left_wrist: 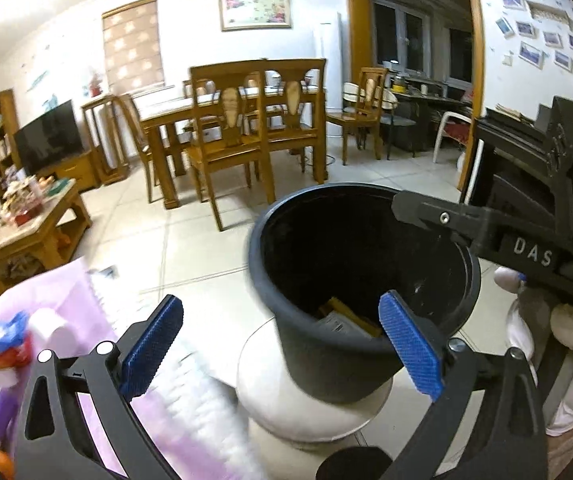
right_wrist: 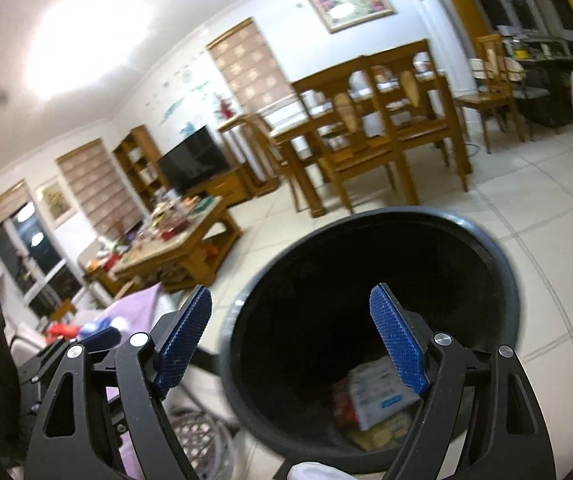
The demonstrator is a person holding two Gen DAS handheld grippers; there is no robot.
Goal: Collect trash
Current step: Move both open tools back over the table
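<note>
Both grippers hovered spread wide and empty over the black bin (left_wrist: 362,280): the left gripper (left_wrist: 282,348) at its near rim, the right gripper (right_wrist: 292,344) tilted above its mouth. Paper trash (right_wrist: 378,396) lay inside the bin.

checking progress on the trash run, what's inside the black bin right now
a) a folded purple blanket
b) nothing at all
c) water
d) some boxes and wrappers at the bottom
d, since the right wrist view looks down into the black bin and shows a white printed box lying among other packaging at its bottom.
</note>
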